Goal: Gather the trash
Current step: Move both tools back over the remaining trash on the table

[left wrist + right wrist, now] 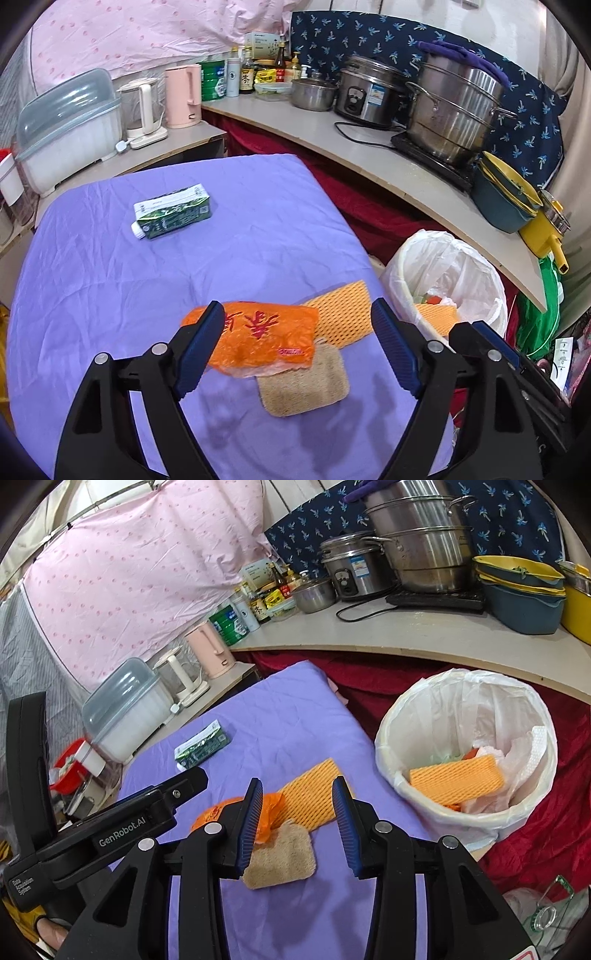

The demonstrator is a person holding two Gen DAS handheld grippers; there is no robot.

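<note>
On the purple cloth lie an orange plastic bag [258, 336] with red characters, an orange foam net [343, 314], a brown scrub pad [303, 387] and, farther off, a green drink carton [171, 214]. My left gripper [297, 304] hangs open and wide just above the bag, gripping nothing. My right gripper [297, 781] is open over the foam net [314, 797] and scrub pad [280, 856], with nothing between its pads. The bag [269, 808] is half hidden behind its left finger. A white-lined trash bin [391, 738] to the right holds another foam net [458, 779] and wrappers.
A curved counter [369, 155] behind carries steel pots, a rice cooker, bottles and stacked bowls. A dish box [66, 133] and kettles stand at the left. Red cloth [554, 812] surrounds the bin. The left gripper's black body [129, 834] is close beside my right gripper.
</note>
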